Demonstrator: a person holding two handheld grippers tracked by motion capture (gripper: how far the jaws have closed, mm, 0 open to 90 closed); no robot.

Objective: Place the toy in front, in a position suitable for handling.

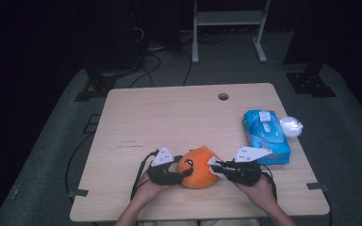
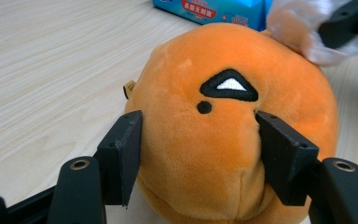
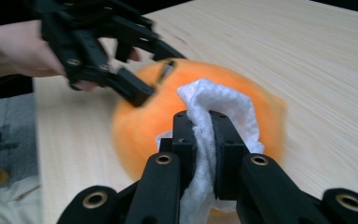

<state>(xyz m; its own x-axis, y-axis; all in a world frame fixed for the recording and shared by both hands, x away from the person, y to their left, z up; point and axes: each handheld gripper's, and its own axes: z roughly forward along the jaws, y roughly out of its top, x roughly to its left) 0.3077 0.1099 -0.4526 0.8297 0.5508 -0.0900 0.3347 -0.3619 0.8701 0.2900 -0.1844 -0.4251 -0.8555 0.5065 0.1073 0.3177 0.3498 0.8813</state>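
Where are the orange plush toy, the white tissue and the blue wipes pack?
orange plush toy [image 2: 214, 154]: left gripper view, front.
white tissue [image 3: 223, 102]: right gripper view, bunched top.
blue wipes pack [image 1: 266, 136]: high view, top face.

I've got the high view fixed above the near edge, looking forward and down over the whole table [image 1: 179, 113]. Both gripper views sit low and very close, looking along their own jaws from opposite sides. All three share the orange plush toy [image 1: 199, 168].
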